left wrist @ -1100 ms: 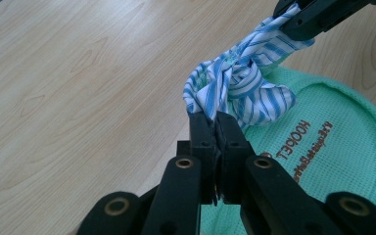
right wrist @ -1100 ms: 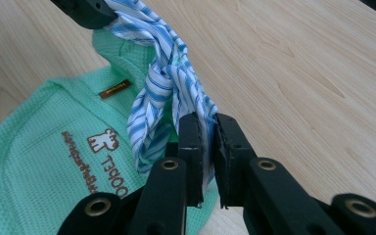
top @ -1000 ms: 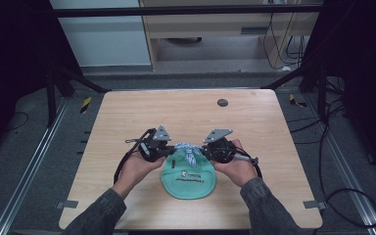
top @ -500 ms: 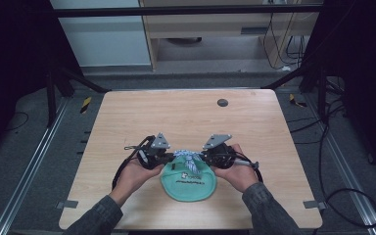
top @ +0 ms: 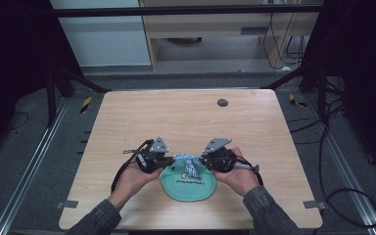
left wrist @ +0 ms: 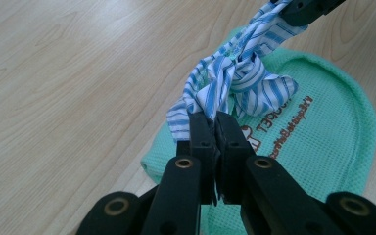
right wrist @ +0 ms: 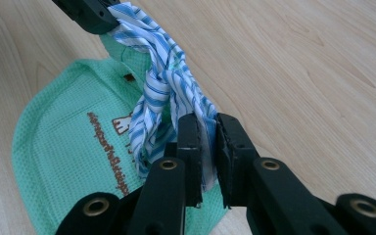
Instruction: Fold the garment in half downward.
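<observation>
A person stands at the near edge of the wooden table [top: 186,122] with a claw in each hand, both held low over a green cloth bag [top: 188,185]. The left claw [top: 169,160] is clamped tight on one end of a blue-and-white striped ribbon [top: 188,161]; in the left gripper view its jaws pinch the ribbon [left wrist: 210,95] with no gap between them, and the green bag [left wrist: 323,142] lies just beyond and below the tips. The right claw [top: 203,160] grips the other end; in the right gripper view the fabric [right wrist: 169,98] passes between its two jaws, which press on it from both sides. Between the two claws the ribbon is twisted into a knot, sitting right above the top edge of the bag [right wrist: 68,147]. Each claw's tips point toward the other, close together, with the knot hanging between them. Brown lettering runs across the bag's face, beside the knot. Farther off from both claws, toward the far edge of the table, sits a small dark round spot [top: 222,103].
</observation>
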Available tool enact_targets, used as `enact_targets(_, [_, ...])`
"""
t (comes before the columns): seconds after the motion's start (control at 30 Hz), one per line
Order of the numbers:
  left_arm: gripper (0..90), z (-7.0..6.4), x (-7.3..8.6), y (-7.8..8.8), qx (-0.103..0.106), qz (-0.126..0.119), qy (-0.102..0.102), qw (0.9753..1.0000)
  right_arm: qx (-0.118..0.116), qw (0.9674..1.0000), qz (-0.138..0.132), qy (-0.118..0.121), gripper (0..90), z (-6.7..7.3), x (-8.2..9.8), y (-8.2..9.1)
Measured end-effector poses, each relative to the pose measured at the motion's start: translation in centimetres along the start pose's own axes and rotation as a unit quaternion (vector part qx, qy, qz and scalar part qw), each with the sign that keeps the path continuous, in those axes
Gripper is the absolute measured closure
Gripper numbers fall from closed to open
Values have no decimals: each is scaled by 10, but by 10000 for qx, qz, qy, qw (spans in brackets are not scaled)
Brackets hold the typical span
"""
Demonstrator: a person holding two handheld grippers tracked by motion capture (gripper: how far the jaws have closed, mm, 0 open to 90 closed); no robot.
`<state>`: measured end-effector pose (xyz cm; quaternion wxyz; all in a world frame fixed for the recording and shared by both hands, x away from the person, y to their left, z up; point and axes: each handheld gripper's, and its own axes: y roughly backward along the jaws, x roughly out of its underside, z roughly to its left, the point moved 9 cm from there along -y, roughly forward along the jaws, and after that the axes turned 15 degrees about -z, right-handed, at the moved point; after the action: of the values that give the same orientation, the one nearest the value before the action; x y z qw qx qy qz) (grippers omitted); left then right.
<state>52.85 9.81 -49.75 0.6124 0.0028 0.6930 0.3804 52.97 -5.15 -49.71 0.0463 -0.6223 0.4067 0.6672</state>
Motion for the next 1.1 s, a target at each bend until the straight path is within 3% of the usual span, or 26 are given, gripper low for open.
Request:
enact_targets(0.33, [873,-9,9,1,90,40,-29,9999,-75,10000,33,7,800,8,8,3])
enact_targets(1.1, [870,-17,23,3,153,74,21,9999,-208,9997,88,64,802,19,17,6])
